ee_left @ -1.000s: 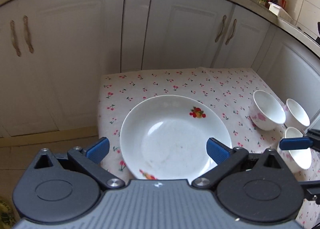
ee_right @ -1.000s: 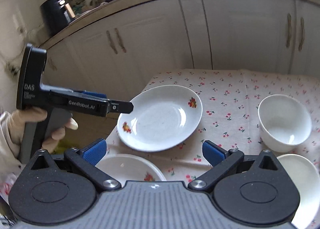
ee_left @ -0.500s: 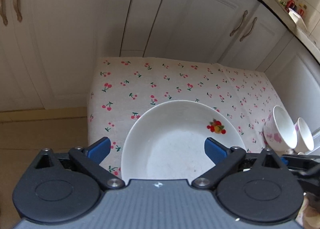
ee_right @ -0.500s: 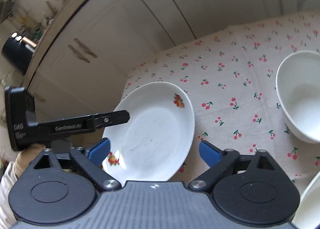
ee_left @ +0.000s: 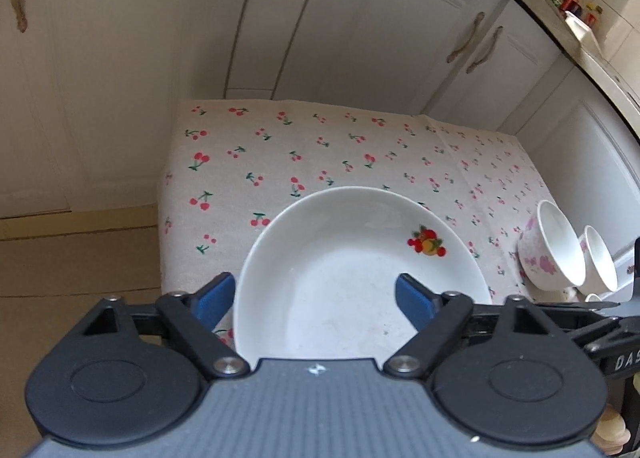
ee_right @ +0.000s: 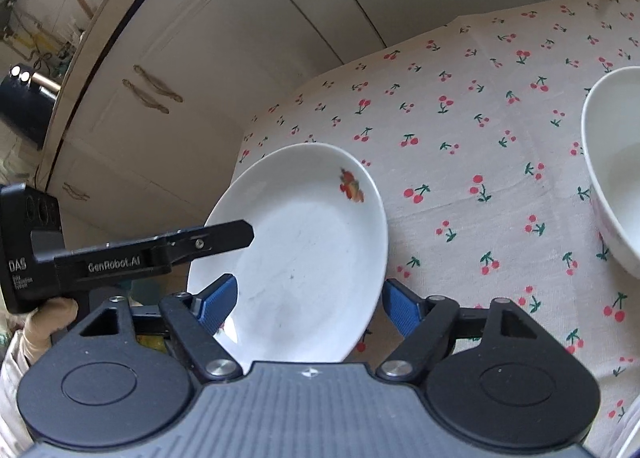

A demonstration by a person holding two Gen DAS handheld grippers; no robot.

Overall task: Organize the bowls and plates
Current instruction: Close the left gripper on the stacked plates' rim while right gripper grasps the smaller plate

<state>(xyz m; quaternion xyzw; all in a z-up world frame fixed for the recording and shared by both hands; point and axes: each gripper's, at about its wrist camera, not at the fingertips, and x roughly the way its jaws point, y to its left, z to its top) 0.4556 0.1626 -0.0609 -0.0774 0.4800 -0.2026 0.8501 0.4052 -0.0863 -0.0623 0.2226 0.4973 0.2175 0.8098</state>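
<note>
A white plate [ee_left: 352, 258] with a fruit decal lies on the cherry-print cloth [ee_left: 320, 146]. My left gripper [ee_left: 314, 302] is low over its near part with the jaws closing. One blue pad sits just outside the left rim and the other over the plate's inside; neither visibly presses. In the right wrist view the plate [ee_right: 304, 242] lies between the closing jaws of my right gripper [ee_right: 308, 308]. Its right pad is just off the right rim. The left gripper [ee_right: 240, 234] reaches over the plate's left rim from the side.
Two pink-flowered bowls [ee_left: 552, 250] [ee_left: 598, 258] stand at the table's right. A large white bowl [ee_right: 616, 170] sits right of the plate. White cabinets [ee_left: 360, 38] back the table, and the floor [ee_left: 80, 258] drops off on the left. A person's hand [ee_right: 48, 318] holds the left gripper.
Both grippers came down and closer to the plate, and their jaws narrowed around it. The right wrist view rolled. The plate stays put on the cloth.
</note>
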